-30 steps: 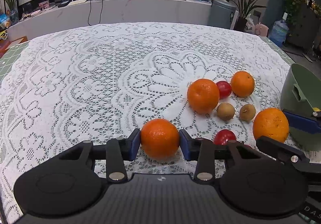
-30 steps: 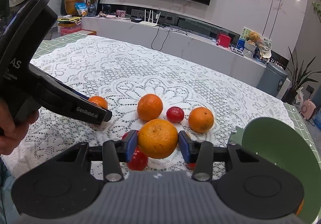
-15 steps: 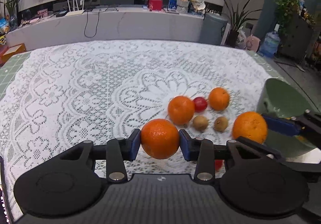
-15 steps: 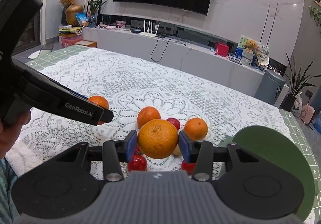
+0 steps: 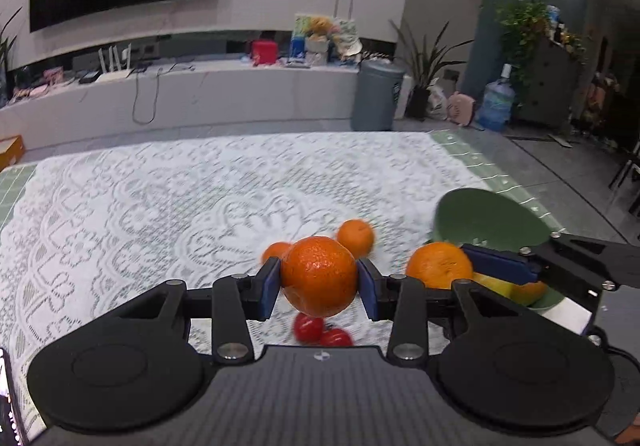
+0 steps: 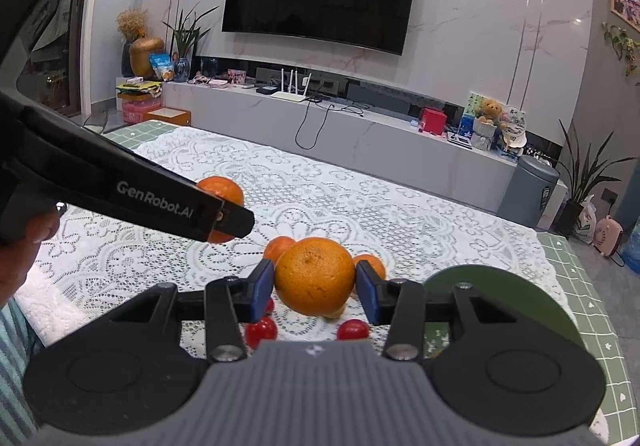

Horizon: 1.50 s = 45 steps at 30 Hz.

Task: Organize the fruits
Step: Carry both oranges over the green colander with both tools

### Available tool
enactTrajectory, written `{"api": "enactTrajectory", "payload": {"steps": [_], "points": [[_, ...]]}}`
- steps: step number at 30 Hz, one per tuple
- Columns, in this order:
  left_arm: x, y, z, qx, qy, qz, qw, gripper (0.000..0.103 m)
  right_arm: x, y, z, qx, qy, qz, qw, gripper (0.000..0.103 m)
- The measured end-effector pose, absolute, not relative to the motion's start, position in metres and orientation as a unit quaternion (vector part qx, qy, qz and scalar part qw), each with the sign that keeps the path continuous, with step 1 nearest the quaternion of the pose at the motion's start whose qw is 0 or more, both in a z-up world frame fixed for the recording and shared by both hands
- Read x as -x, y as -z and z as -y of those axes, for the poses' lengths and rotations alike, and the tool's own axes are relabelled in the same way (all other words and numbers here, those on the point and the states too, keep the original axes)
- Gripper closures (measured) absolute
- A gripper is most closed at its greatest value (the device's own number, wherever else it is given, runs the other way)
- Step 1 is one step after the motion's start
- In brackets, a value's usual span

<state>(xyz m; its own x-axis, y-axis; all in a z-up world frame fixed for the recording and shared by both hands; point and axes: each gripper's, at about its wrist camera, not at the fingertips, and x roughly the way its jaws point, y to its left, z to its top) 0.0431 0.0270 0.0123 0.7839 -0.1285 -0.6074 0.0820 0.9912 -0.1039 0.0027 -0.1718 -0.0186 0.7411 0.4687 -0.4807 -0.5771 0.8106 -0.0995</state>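
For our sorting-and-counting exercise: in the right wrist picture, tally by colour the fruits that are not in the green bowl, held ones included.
Round orange citrus fruits: 4 (two held, two lying loose)
Small round red fruits: 3 (one only a sliver behind a blue pad)
Tan fruit, mostly hidden under the held orange one: 1
Total: 8

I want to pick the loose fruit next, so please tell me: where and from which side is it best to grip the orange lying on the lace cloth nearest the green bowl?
Grip the orange across its widest middle, one pad on each side, coming from above. It is round, and another orange and the green bowl sit close beside it, so a side approach probably crowds the fingers.
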Motion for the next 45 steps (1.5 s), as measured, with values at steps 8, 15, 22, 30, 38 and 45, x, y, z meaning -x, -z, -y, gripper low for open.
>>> {"api": "enactTrajectory", "payload": {"steps": [8,15,22,30,38,45], "points": [[-0.044,-0.024,0.007,0.014,0.096,-0.311,0.946,0.057,-0.001,0.007,0.202,0.119,-0.261,-0.218,0.933,0.061],[-0.053,-0.027,0.037,-0.004,0.136,-0.307,0.942,0.057,-0.01,-0.001,0.231,0.118,-0.244,-0.23,0.935,0.061],[-0.068,-0.023,0.056,-0.005,0.165,-0.315,0.935,0.057,-0.022,-0.002,0.252,0.132,-0.228,-0.242,0.934,0.061],[-0.087,-0.011,0.076,-0.011,0.193,-0.336,0.922,0.057,-0.043,0.004,0.264,0.154,-0.227,-0.271,0.923,0.061],[-0.108,0.003,0.09,-0.023,0.203,-0.363,0.909,0.057,-0.068,0.017,0.273,0.172,-0.224,-0.313,0.907,0.061],[-0.124,0.018,0.101,-0.038,0.208,-0.388,0.897,0.057,-0.089,0.027,0.28,0.178,-0.218,-0.336,0.899,0.061]]}}
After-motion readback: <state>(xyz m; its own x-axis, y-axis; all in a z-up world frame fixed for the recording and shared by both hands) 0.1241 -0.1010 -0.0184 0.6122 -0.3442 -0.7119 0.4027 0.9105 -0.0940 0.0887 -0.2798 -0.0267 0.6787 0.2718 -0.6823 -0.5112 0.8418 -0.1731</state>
